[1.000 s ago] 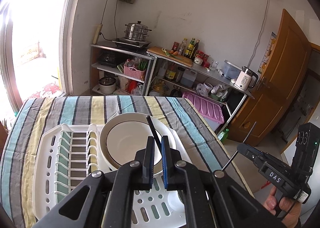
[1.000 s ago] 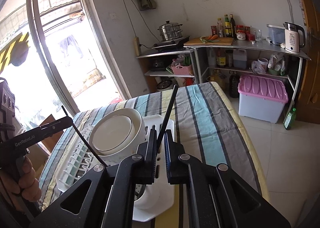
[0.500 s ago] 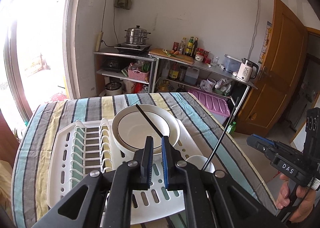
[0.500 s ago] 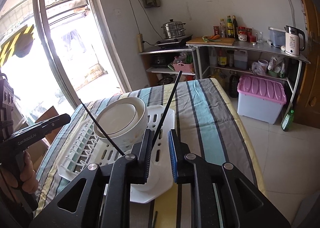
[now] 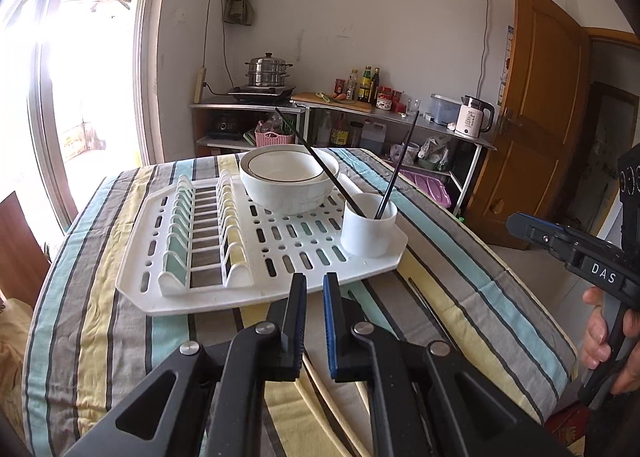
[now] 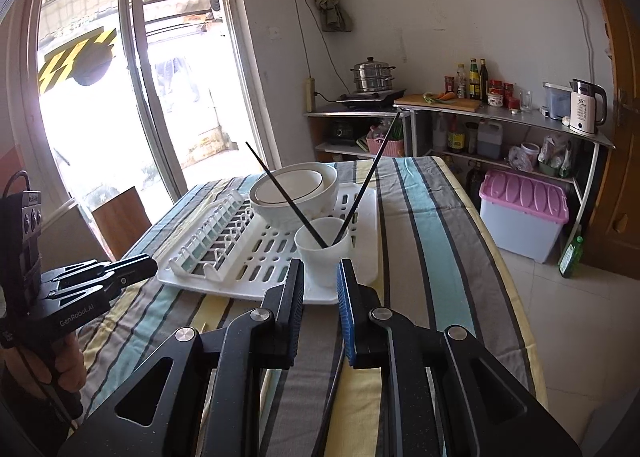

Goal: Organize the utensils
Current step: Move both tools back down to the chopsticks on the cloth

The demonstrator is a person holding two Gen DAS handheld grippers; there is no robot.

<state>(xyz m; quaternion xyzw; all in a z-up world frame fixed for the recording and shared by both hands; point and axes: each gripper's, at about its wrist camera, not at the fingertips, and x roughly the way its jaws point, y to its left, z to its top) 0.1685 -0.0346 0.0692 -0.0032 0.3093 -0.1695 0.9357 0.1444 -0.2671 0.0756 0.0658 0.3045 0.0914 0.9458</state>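
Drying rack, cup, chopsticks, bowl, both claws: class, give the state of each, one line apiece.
Drying rack: flat on striped cloth.
White cup: upright on the rack.
Two black chopsticks: standing tilted in the cup.
Bowl: upright on the rack.
Left claw: open, empty.
Right claw: open, empty.

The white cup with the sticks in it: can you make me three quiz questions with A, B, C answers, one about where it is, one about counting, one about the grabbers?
1. Where does the white cup stand?
A. inside the bowl
B. on the drying rack's corner
C. on the floor

2. How many black chopsticks are in it?
A. one
B. two
C. five

3. What are the left gripper and right gripper holding?
A. nothing
B. a chopstick each
C. the bowl

Answers: 1 B, it sits on the white drying rack beside the bowl; 2 B, two lean apart; 3 A, both jaws are parted and empty.
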